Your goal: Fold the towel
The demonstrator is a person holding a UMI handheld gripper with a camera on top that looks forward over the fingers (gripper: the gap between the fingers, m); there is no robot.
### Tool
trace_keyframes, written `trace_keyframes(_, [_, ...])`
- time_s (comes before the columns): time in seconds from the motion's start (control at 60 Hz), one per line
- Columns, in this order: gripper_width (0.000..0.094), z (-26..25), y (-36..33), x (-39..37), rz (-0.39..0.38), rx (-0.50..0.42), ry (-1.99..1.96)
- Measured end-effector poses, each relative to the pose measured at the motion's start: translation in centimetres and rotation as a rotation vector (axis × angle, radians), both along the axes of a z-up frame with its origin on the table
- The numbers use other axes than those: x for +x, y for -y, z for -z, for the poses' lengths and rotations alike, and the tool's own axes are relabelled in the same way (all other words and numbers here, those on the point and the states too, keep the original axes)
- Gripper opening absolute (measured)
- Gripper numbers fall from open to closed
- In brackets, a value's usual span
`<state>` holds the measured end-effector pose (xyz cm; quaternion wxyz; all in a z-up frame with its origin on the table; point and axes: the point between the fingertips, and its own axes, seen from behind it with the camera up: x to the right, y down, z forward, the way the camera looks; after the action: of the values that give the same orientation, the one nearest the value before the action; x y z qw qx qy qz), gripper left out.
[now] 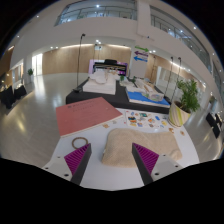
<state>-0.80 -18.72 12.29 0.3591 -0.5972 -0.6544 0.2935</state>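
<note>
Gripper view. The hand-held gripper [112, 165] hangs above the near edge of a white table [190, 150], its two fingers spread wide apart and holding nothing; a magenta pad [80, 157] lines each inner face. The towel [140, 146], beige and lying in a rumpled, roughly flat patch, sits just ahead of the fingertips and somewhat toward the right finger, its long axis running across the view, side to side. The nearest hem lies between the fingers' tips; judged from this, a short forward and downward reach would meet that hem. A pink cloth [88, 115] lies flat beyond and to the left, apart from the towel. Small items [146, 119] stand farther back. Beyond: a large bright hall with display stands [110, 78], a potted plant [186, 97] and a glazed upper gallery.
</note>
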Motion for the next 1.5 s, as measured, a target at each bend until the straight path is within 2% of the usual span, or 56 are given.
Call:
trace_keyframes(0.2, [0.0854,6.3,-0.5,-5.1,0.045,-0.008,0.027])
trace_keyframes(0.417, [0.0852,11.5,-1.2,-8.7,0.045,0.004,0.079])
trace_keyframes(0.55, [0.0787,13.6,-1.5,-9.1,0.049,0.001,0.115])
trace_keyframes(0.6, [0.0679,13.7,-1.2,-9.2,0.044,-0.011,0.112])
trace_keyframes(0.667, [0.031,13.7,-1.8,-9.3,0.042,0.026,0.112])
trace_keyframes(0.717, [0.0034,13.7,-3.8,-9.5,0.094,0.092,0.111])
trace_keyframes(0.85, [0.002,12.4,-3.8,-9.0,0.079,-0.024,0.16])
trace_keyframes(0.917, [0.0019,9.5,-5.1,-9.0,0.074,-0.081,0.146])
trace_keyframes(1.017, [0.0018,4.3,-9.6,-9.0,0.084,-0.111,0.094])
trace_keyframes(1.083, [0.0023,1.4,-14.0,-8.9,0.107,-0.104,0.06])
trace_keyframes(1.183, [0.0025,0.1,-22.0,-8.7,0.158,-0.056,0.039])
trace_keyframes(1.25, [0.0026,1.0,-27.0,-8.7,0.198,-0.03,0.048])
trace_keyframes(1.317, [0.003,3.1,-30.2,-8.4,0.218,-0.039,0.066])
trace_keyframes(1.35, [0.0065,4.3,-31.5,-8.2,0.225,-0.044,0.088])
trace_keyframes(1.367, [0.0109,4.9,-31.9,-8.2,0.228,-0.044,0.099])
trace_keyframes(1.483, [0.0886,5.5,-34.4,-6.5,0.253,-0.034,0.132])
trace_keyframes(1.5, [0.0862,5.1,-34.5,-6.0,0.255,-0.033,0.129])
